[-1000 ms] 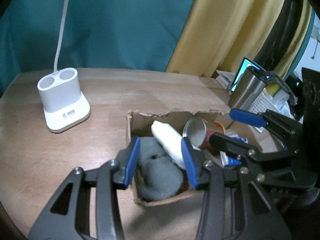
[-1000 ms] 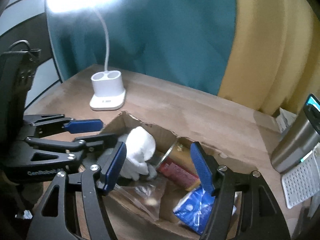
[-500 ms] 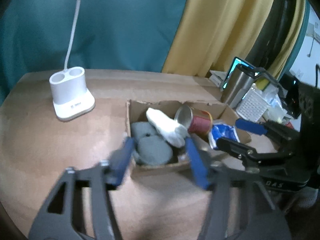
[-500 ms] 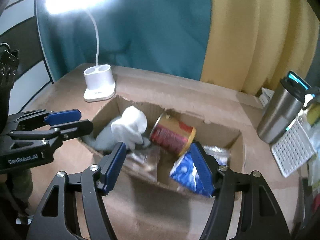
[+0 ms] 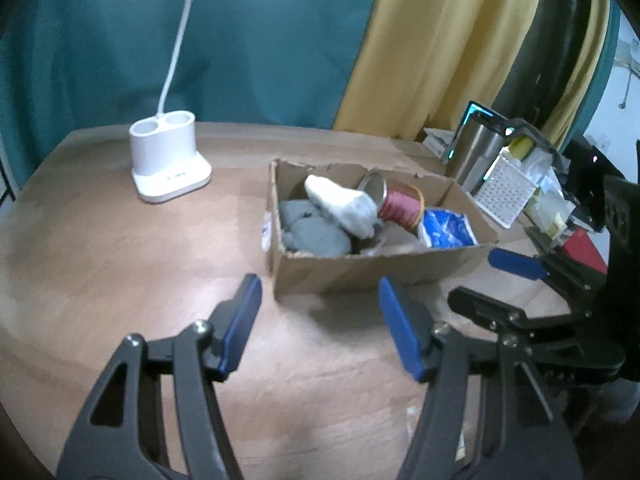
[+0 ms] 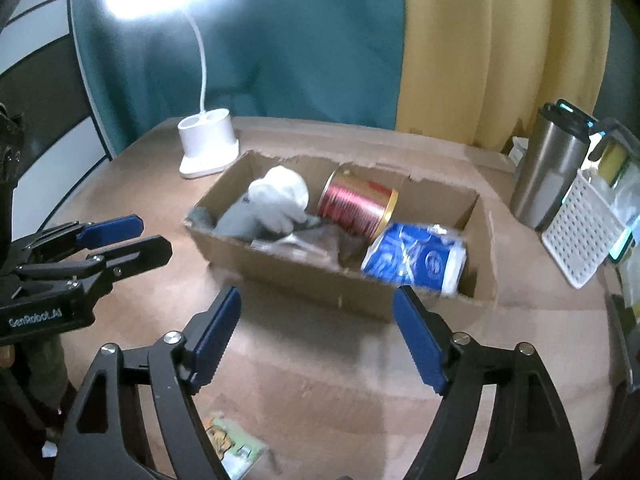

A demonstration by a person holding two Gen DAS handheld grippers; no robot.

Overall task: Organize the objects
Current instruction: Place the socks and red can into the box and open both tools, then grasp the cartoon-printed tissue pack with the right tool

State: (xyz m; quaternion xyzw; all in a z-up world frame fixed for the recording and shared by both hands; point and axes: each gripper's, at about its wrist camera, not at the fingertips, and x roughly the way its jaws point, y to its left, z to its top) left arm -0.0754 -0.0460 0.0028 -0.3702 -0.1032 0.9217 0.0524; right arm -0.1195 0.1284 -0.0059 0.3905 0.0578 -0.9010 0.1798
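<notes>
1. Round brown wooden desk (image 5: 120, 264) carries everything; teal and yellow curtains (image 6: 320, 40) hang behind.
2. Open torn-edged brown cardboard box (image 5: 360, 268) sits mid-desk, just ahead of both claws, touching neither.
3. Left claw (image 5: 320, 320), black frame with blue pads, is released, spread wide with nothing between the pads, above bare desk in front of the box's left corner.
4. Right claw (image 6: 316, 336), same build, also released and holding nothing, in front of the box's long near wall.
5. White desk lamp base with two round holes (image 5: 168, 160) stands left of the box, well apart; lamp head glows.
6. Steel tumbler with dark lid (image 6: 548, 168) stands upright right of the box, beside a white perforated basket (image 6: 584, 232).
7. Inside the box: grey cloth (image 5: 312, 232) at left end, white glove (image 6: 280, 200) draped over it, red and gold tin can (image 6: 356, 204) lying on its side in the middle, blue plastic pack (image 6: 416, 260) at right end.
8. Small green printed packet (image 6: 236, 448) lies on the desk near the right claw; blurred.
</notes>
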